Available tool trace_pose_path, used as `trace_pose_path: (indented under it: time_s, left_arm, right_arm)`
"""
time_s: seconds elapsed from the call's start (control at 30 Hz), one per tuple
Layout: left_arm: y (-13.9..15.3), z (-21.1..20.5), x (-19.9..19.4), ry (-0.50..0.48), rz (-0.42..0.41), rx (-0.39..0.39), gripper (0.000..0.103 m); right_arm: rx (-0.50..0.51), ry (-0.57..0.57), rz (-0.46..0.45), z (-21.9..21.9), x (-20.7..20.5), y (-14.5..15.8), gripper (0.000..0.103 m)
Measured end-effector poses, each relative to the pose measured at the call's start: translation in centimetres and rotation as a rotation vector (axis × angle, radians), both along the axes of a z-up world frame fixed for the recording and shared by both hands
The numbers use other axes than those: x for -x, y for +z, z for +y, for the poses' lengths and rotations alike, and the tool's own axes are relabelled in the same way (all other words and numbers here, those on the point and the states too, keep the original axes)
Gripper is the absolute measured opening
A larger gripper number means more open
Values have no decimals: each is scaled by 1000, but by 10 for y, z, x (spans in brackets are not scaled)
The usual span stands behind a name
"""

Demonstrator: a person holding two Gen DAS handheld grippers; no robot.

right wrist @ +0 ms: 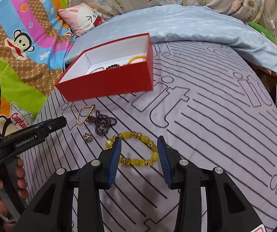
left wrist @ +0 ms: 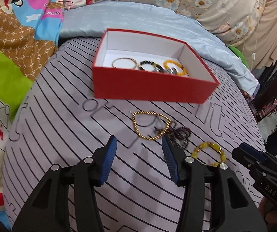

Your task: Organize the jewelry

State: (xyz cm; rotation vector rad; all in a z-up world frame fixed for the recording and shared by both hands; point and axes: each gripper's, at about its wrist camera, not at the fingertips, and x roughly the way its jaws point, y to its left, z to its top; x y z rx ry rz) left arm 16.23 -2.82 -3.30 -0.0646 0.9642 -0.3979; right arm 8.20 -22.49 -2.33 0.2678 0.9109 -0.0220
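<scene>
On striped cloth (right wrist: pixel 206 116), glossy yellow bead bracelet (right wrist: pixel 136 148).

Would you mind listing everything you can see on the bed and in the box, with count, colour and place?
box: one, red outside, white inside, open, on the striped cover
bracelets in the box: at least three, one gold, one black beaded, one orange beaded, along its near wall
twisted bracelet: one, gold, on the cover in front of the box
dark bead strand: one, purple-black, bunched beside the gold one
small ring-like piece: one, gold and dark, near the strand
yellow bead bracelet: one, on the cover, nearest the right gripper
striped cover: one, lilac
blue sheet: one, behind the box
left gripper: open, empty
right gripper: open, empty
</scene>
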Motion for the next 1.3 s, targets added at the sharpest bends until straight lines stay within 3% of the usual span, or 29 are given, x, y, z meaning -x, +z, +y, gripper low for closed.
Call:
trace_pose_path:
  time_s: [0.3, 0.4, 0.5, 0.7, 0.83, 1.3]
  left_arm:
    - [-17, -26, 1, -67, -8, -43, 46]
    - [-24, -29, -3, -66, 0, -63, 41]
    - [-29, -31, -6, -62, 0, -84, 29]
    - [-32, -33, -11, -65, -20, -91, 17]
    - [-31, -39, -13, -93, -35, -93, 1]
    - [-20, -29, -17, -112, -33, -32, 0]
  right_arm:
    - [-24, 8, 9, 5, 1, -4, 38]
    - [-40, 14, 9, 7, -3, -3, 38]
    - [-41, 20, 8, 10, -7, -2, 38]
    - [-45, 35, 12, 15, -17, -5, 38]
    - [-48, 42, 15, 19, -22, -6, 38]
    - [-59, 55, 21, 24, -30, -10, 38]
